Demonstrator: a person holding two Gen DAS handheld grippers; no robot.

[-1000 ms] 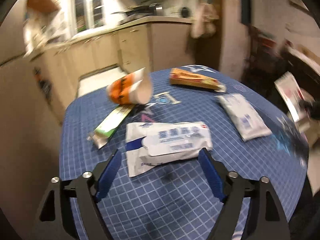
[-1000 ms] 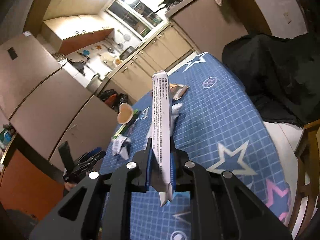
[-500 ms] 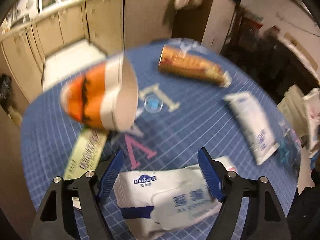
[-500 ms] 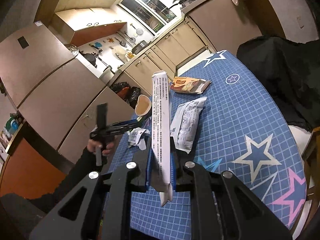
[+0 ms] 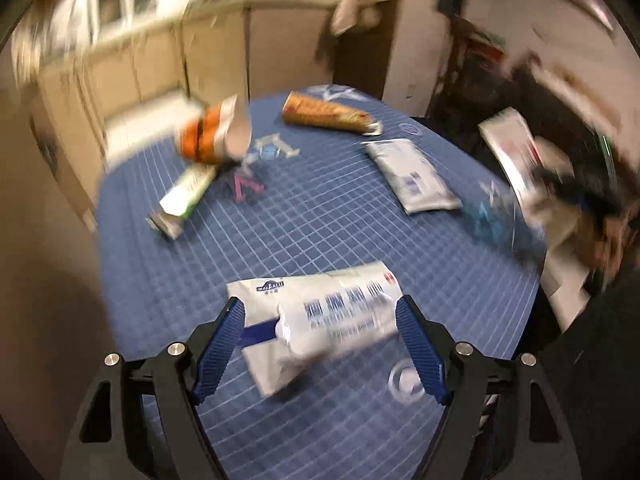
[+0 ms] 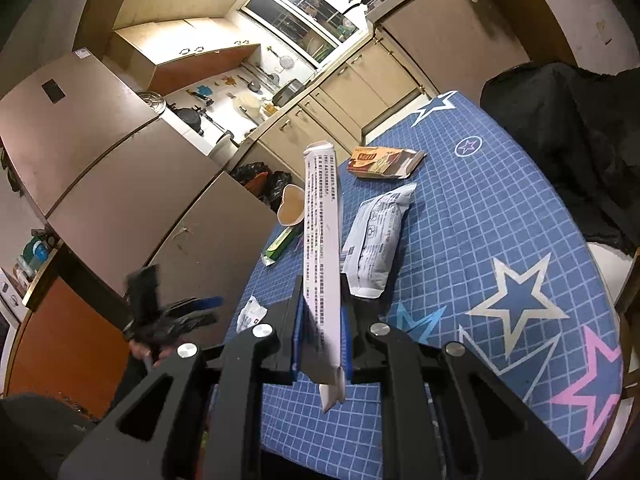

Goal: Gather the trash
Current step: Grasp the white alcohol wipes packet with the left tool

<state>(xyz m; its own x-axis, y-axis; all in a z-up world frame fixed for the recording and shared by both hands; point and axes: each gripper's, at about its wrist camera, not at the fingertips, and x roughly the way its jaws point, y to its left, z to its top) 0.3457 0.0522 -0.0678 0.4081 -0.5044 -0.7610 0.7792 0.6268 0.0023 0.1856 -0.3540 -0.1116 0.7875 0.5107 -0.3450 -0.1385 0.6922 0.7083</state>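
Note:
My left gripper (image 5: 320,312) is open, its blue pads either side of a white tissue pack with blue print (image 5: 320,324) lying on the blue grid table (image 5: 320,232). My right gripper (image 6: 322,300) is shut on a long flat white carton (image 6: 322,248) that sticks up between the fingers. Other trash on the table: a tipped orange paper cup (image 5: 214,134), a green-white carton (image 5: 186,196), an orange snack wrapper (image 5: 324,114) and a second white pack (image 5: 412,176). The second pack (image 6: 374,244) and the wrapper (image 6: 384,162) also show in the right wrist view.
The left gripper (image 6: 172,316) shows at the table's left edge in the right wrist view. Kitchen cabinets (image 6: 352,80) and a fridge (image 6: 100,168) stand behind. A dark draped chair (image 6: 568,140) is at the right. Black bags (image 6: 260,180) lie on the floor.
My left gripper has pulled back and tilted, so the tissue pack lies between the pads and more of the table shows. My right gripper has swung slightly, still holding the white carton.

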